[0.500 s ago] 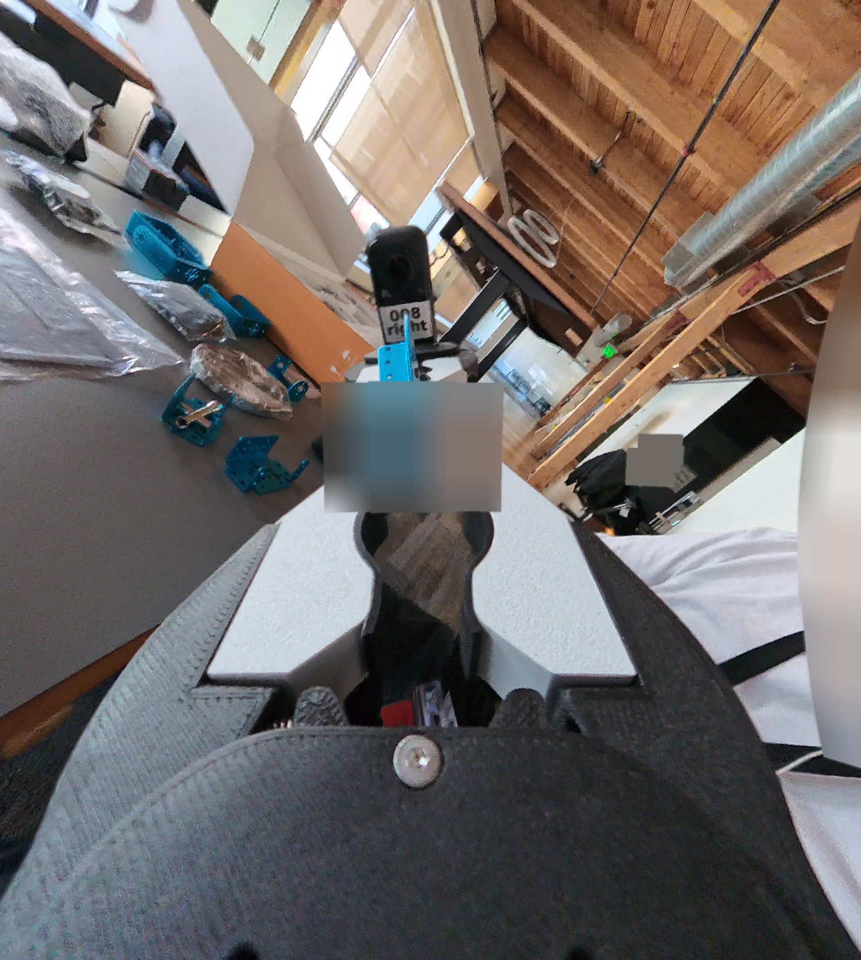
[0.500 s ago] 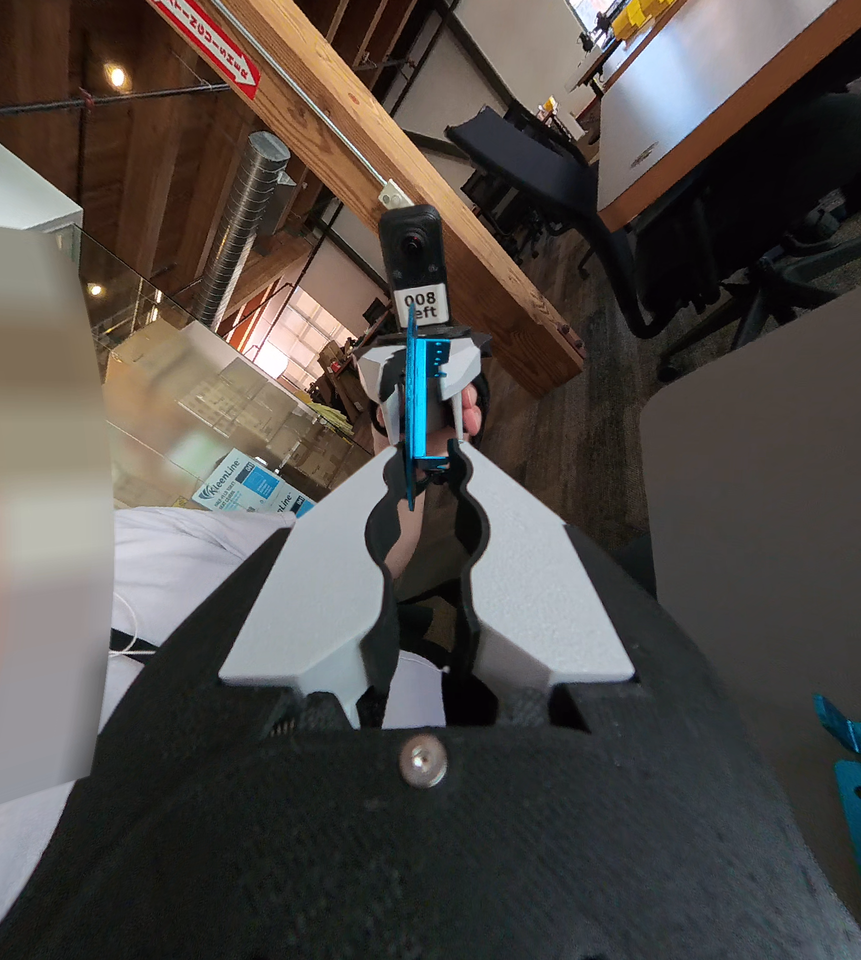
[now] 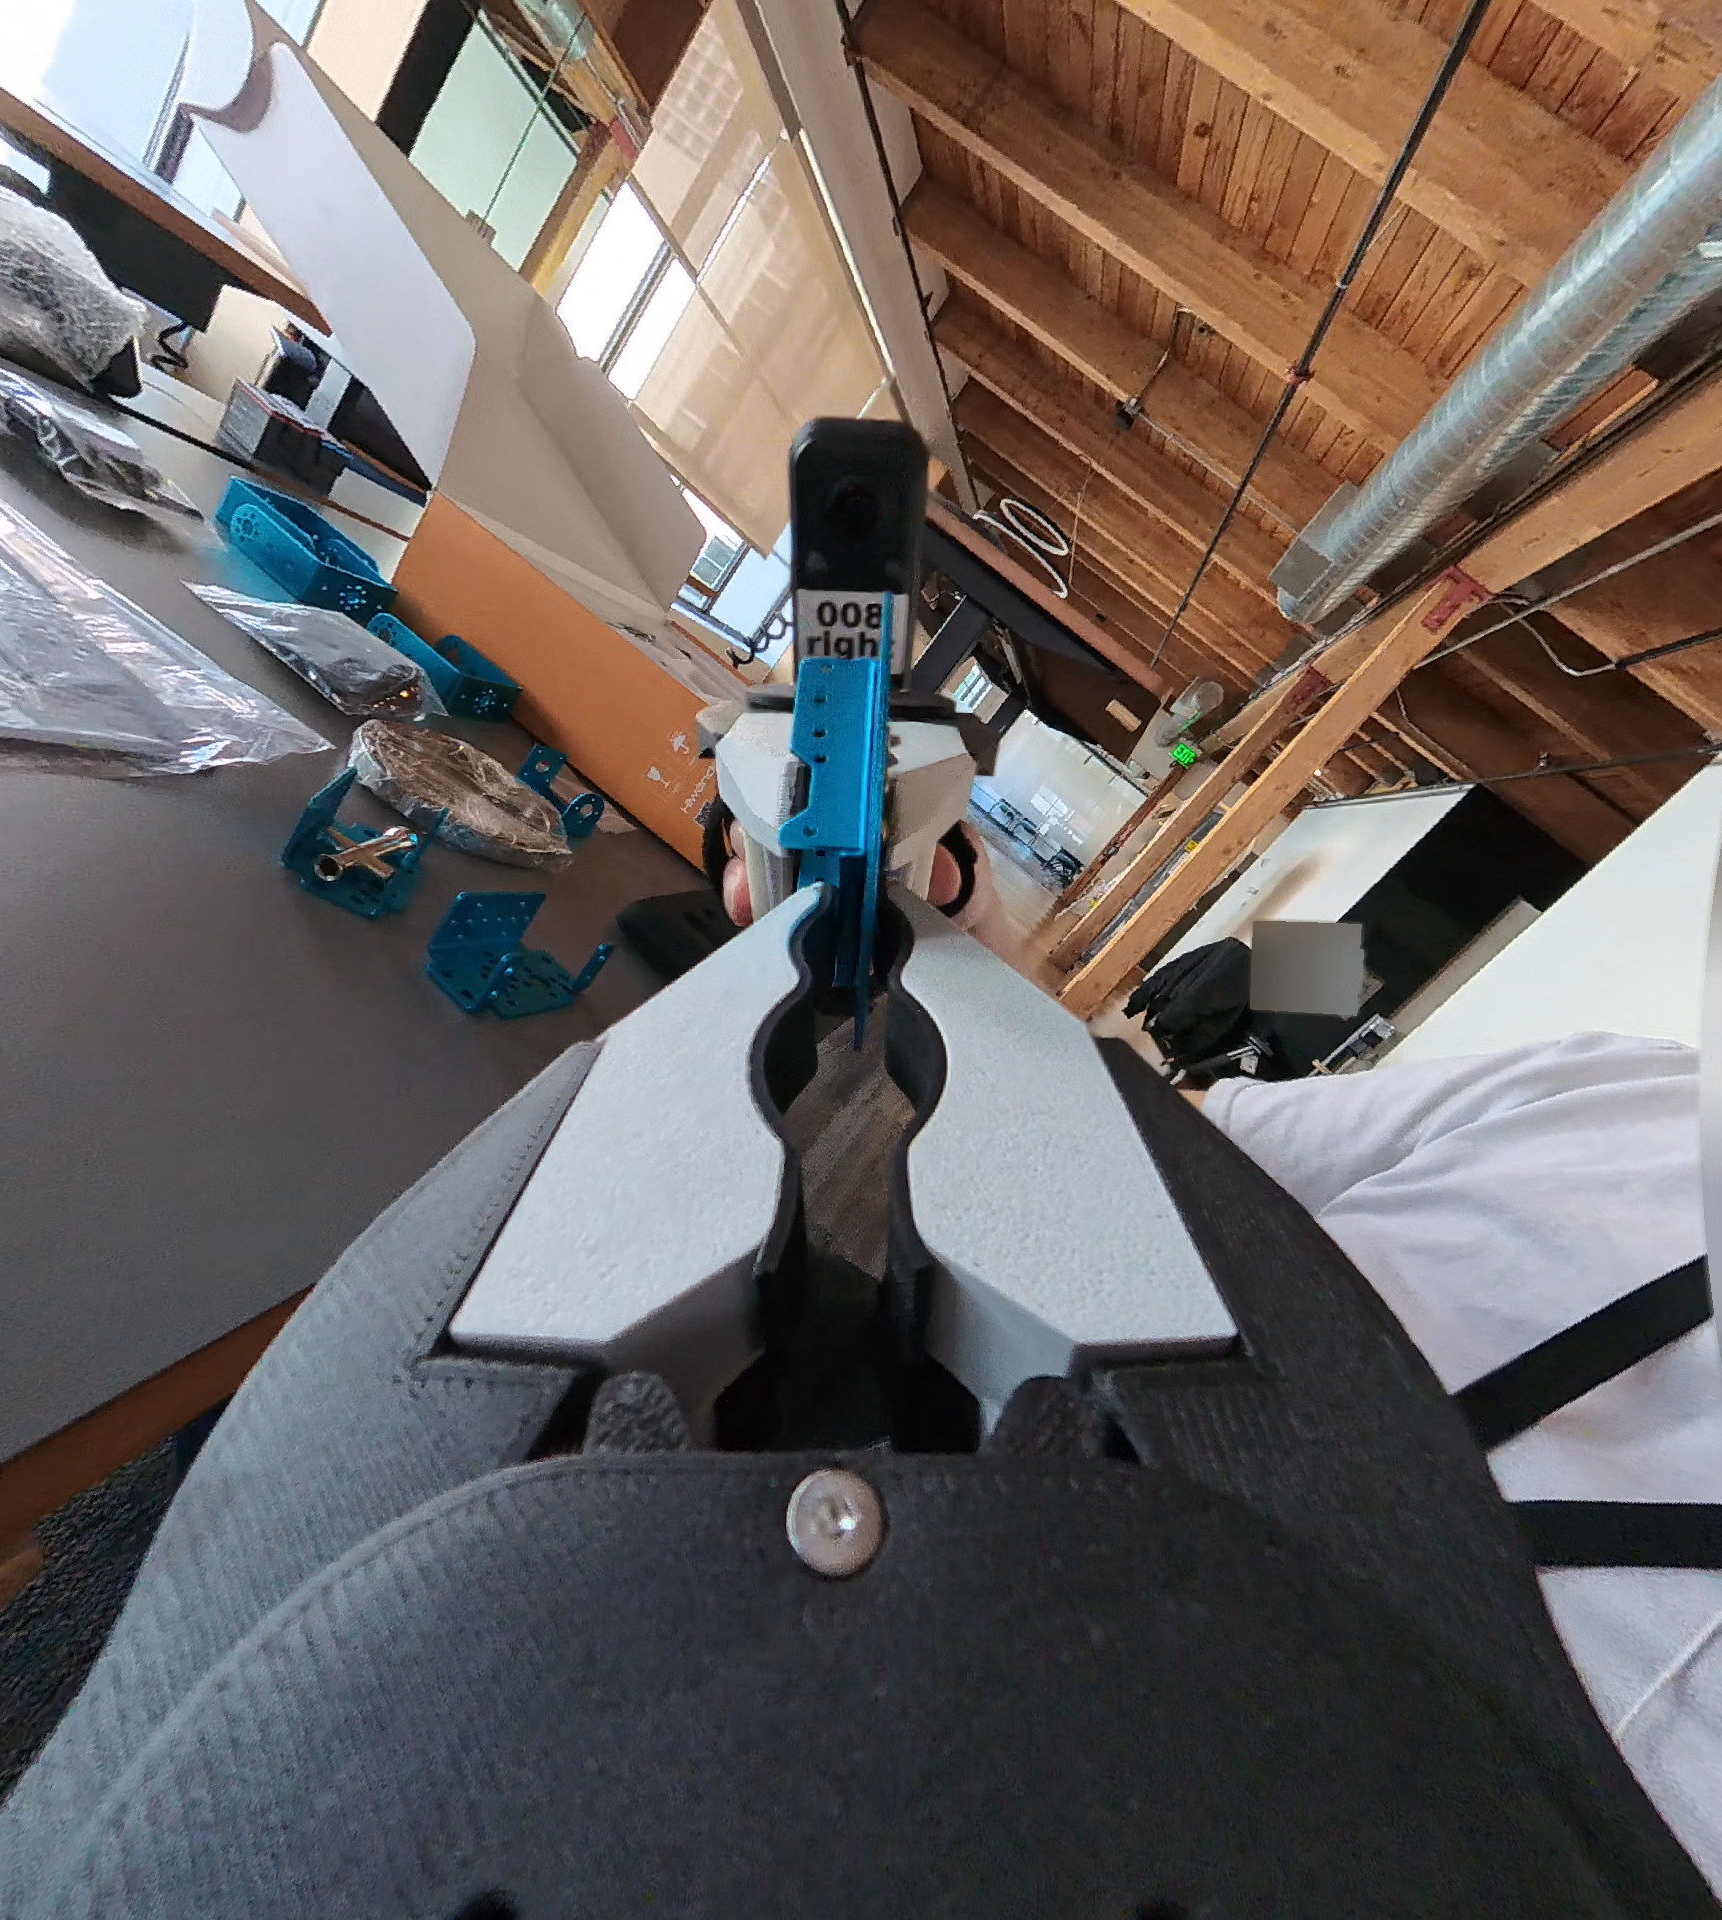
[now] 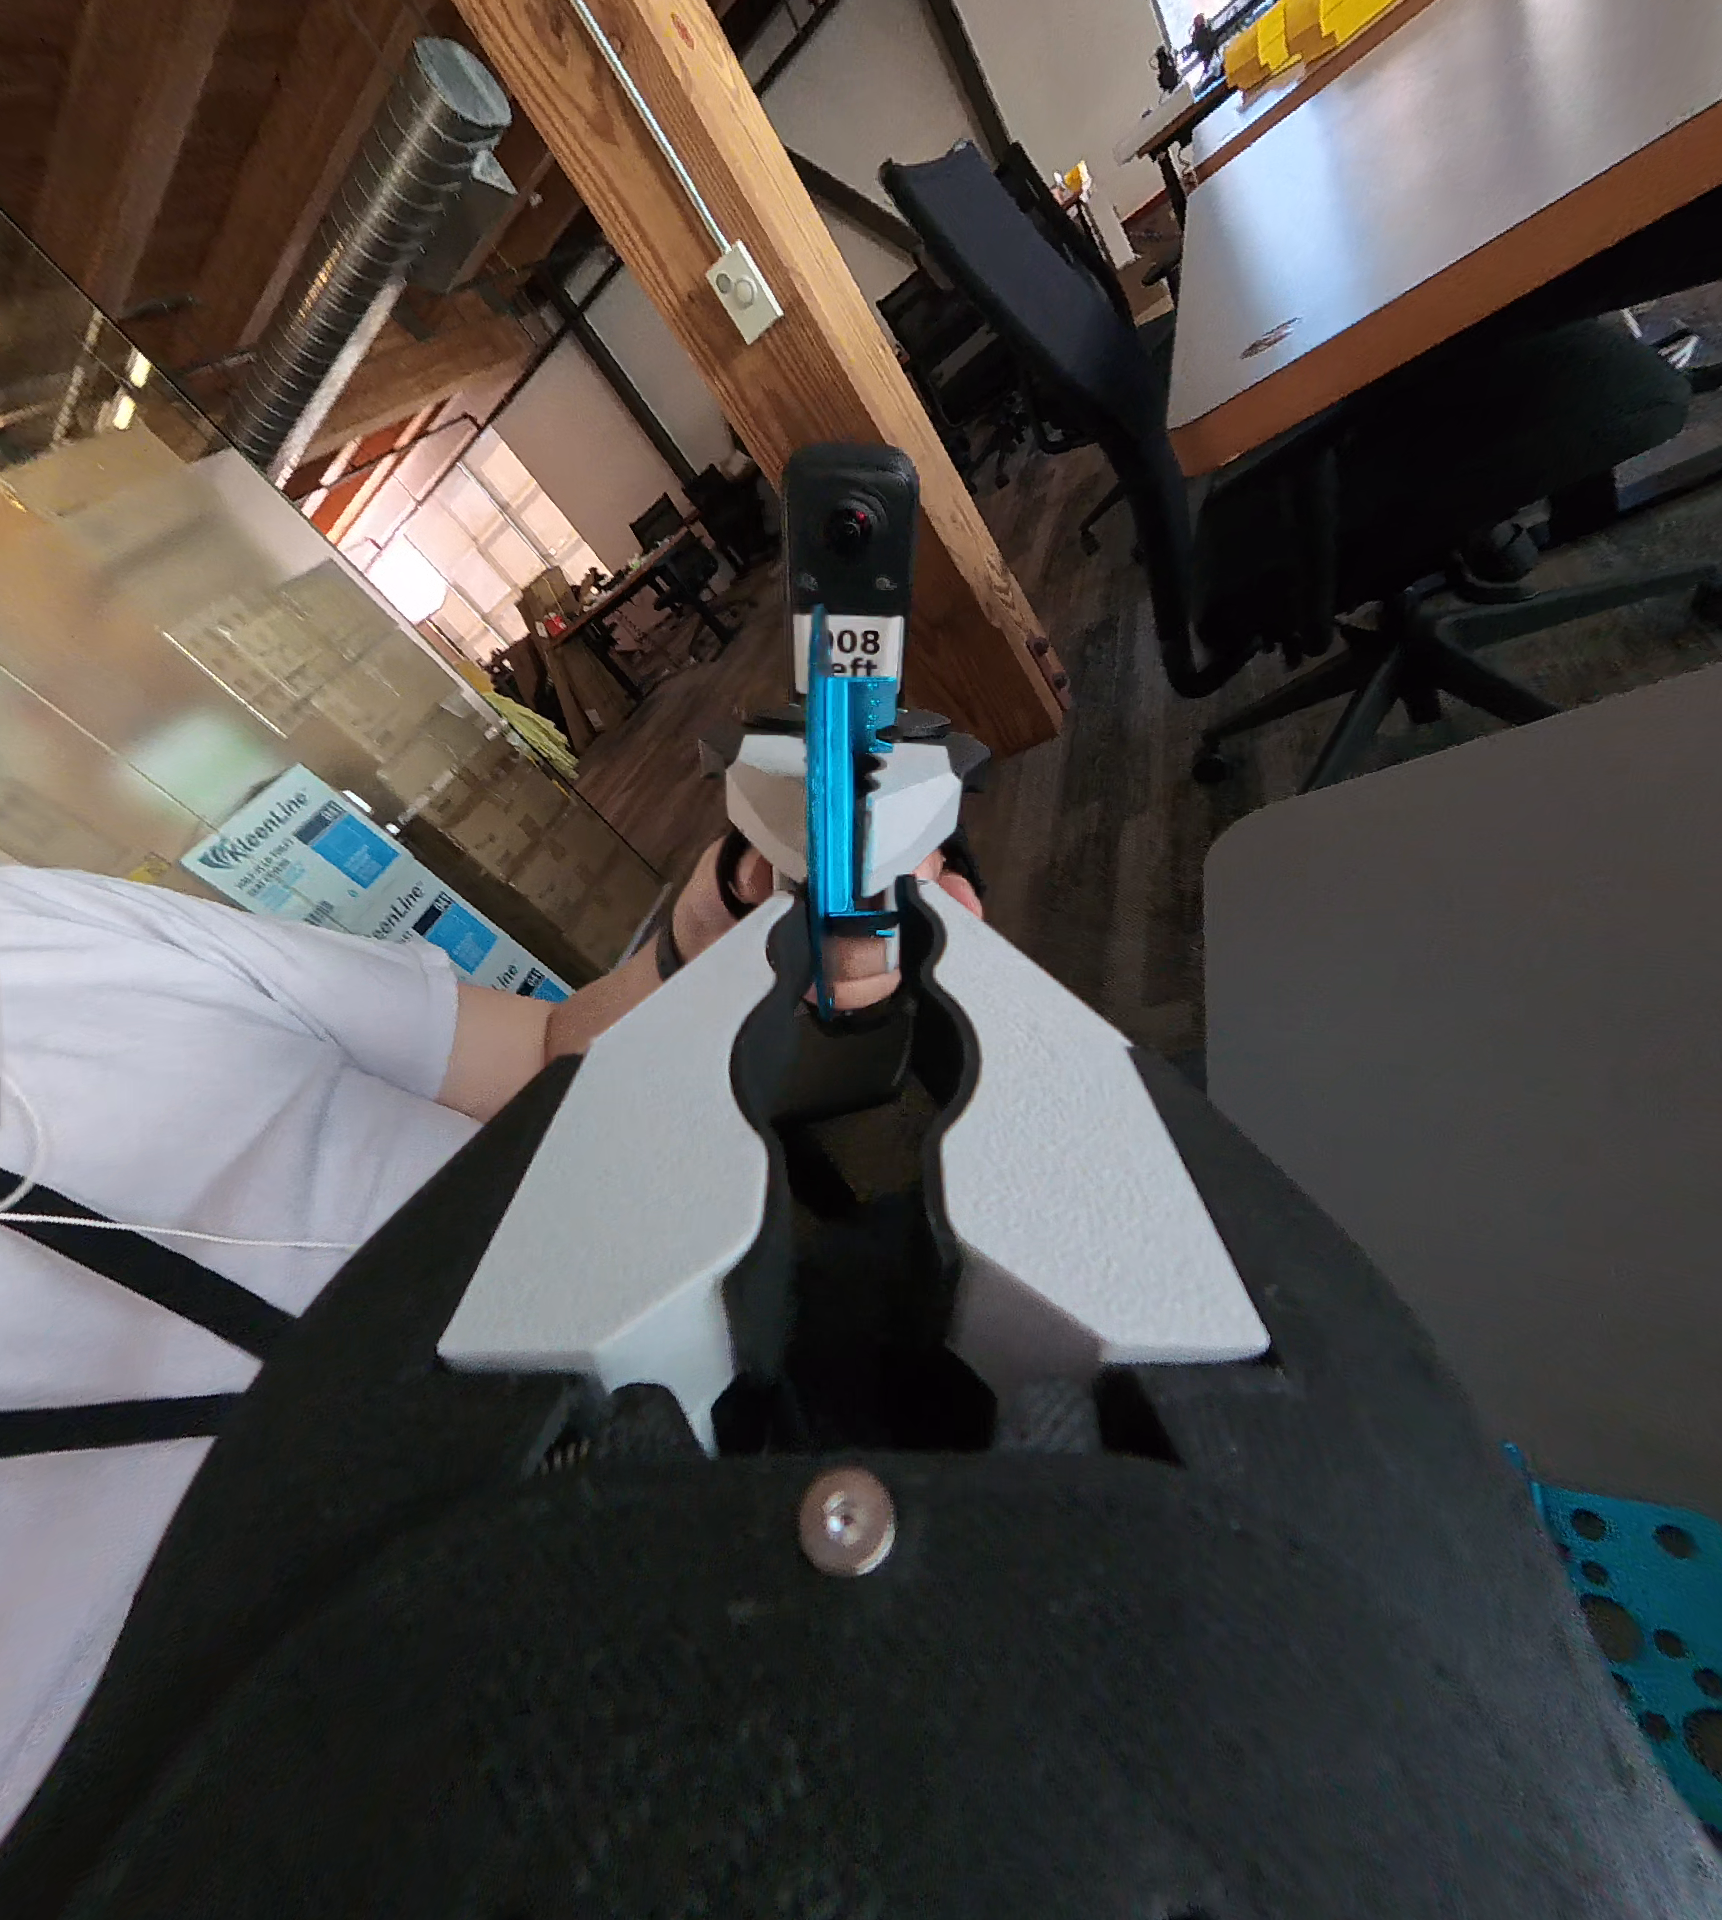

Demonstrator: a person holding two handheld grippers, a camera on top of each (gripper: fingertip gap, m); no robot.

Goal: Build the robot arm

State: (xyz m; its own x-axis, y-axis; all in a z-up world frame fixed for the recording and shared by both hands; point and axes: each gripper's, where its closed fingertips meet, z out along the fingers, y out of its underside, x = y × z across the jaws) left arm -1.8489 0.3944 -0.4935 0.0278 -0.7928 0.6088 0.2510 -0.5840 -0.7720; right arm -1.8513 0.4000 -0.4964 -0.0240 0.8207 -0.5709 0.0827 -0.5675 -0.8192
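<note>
2 grippers face each other tip to tip above the tabletop (image 3: 109, 1091) edge, sharing 1 blue anodized metal bracket (image 3: 831, 790). The right gripper (image 3: 841, 831) has its jaws clamped on it; the left gripper (image 3: 852, 940) has jaws narrow around its thin lower edge, contact unclear. About 6 perforated blue brackets (image 3: 504, 961) lie on the matte grey tabletop.

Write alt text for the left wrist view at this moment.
The left gripper and the right gripper meet tip to tip in mid-air, both closed on one blue perforated metal bracket. To the left, a dark table holds more blue brackets and clear plastic bags.
</note>
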